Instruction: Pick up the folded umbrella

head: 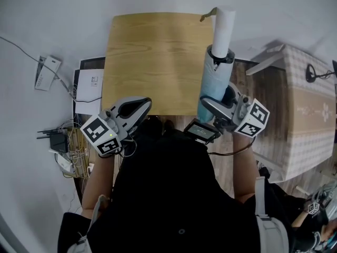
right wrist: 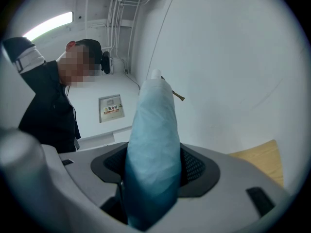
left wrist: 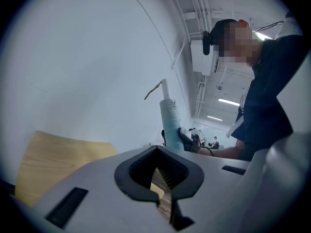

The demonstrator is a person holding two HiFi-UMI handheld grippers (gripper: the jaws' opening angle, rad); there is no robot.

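Observation:
The folded umbrella (head: 213,86) is light blue with a white handle end (head: 223,30) and a small strap at its tip. My right gripper (head: 213,105) is shut on its blue body and holds it above the right edge of the wooden table (head: 152,62). In the right gripper view the umbrella (right wrist: 153,149) fills the space between the jaws of the right gripper (right wrist: 153,171) and points up and away. My left gripper (head: 138,105) hovers at the table's near edge, shut and holding nothing. From the left gripper (left wrist: 159,171) the umbrella (left wrist: 170,123) shows upright to the right.
A checked bench (head: 310,115) stands to the right. On the floor at the left lie a white router (head: 47,73), a white box (head: 89,88) and a tangle of cables (head: 63,146). A white wall lies behind the table.

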